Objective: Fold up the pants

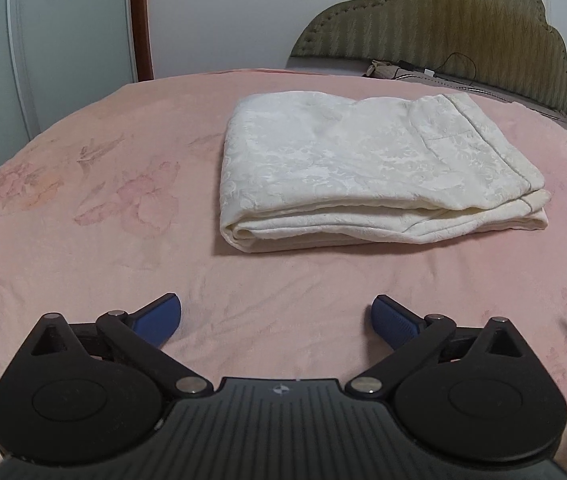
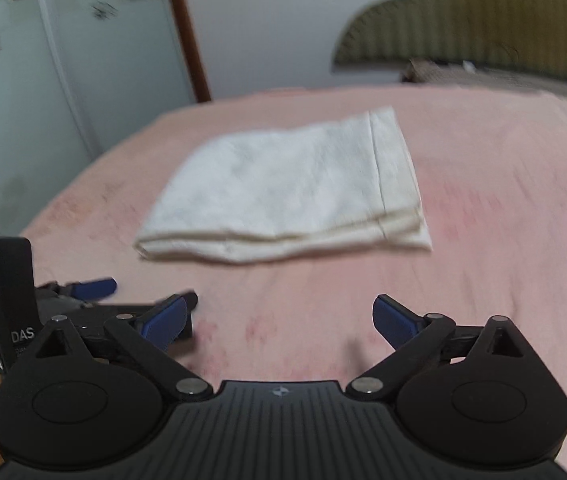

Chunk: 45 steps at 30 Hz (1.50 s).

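The cream-white pants (image 1: pixel 367 168) lie folded into a thick rectangle on the pink bedspread (image 1: pixel 103 200), waistband end to the right. They also show in the blurred right wrist view (image 2: pixel 291 196). My left gripper (image 1: pixel 276 318) is open and empty, held over the bedspread short of the pants' near edge. My right gripper (image 2: pixel 279 320) is open and empty, also short of the pants. The left gripper's body and blue fingertip (image 2: pixel 95 287) show at the left of the right wrist view.
An olive padded headboard (image 1: pixel 443 28) stands at the far right, with a cable and small items (image 1: pixel 403 68) at its foot. A pale wardrobe (image 1: pixel 43 40) and a brown door frame (image 1: pixel 141 20) stand beyond the bed's far left edge.
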{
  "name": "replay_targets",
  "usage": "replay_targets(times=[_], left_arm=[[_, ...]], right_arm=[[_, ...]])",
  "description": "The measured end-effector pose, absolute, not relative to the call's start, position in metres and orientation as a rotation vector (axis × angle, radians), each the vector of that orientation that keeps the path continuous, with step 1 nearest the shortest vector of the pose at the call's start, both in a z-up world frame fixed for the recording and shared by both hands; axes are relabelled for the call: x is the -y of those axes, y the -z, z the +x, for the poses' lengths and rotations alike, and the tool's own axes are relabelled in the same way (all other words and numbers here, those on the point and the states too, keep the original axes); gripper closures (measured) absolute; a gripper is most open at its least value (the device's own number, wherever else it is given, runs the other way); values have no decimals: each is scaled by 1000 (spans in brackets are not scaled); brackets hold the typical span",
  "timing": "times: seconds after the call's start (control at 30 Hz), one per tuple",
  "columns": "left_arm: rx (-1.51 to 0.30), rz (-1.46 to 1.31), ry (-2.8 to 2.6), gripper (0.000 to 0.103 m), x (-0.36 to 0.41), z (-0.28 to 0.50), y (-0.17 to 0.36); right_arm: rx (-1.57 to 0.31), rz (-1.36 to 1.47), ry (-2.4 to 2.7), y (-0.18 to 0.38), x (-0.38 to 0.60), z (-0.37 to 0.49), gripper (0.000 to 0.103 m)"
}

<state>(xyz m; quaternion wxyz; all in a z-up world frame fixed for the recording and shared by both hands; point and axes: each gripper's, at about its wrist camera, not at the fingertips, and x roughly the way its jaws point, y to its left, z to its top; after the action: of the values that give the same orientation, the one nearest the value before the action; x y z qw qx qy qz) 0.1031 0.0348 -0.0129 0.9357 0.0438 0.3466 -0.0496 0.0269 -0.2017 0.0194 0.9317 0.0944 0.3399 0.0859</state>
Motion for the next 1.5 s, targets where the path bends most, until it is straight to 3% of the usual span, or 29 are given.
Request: replay_targets(times=[0.4,0.67,0.9,1.5], left_arm=[[-709,87,102,0,-37,103,13],[-709,87,102,0,-36,104,13],[-710,87,102,0,-37,104,13],[-709,87,102,0,-37,104,13]], right_arm=[[-601,478,-362,-54,223,9,2],[-568,49,9,-5,211,40,2],[-666,47,40,46,222,58,1],[-667,63,43,47,224,57,0]])
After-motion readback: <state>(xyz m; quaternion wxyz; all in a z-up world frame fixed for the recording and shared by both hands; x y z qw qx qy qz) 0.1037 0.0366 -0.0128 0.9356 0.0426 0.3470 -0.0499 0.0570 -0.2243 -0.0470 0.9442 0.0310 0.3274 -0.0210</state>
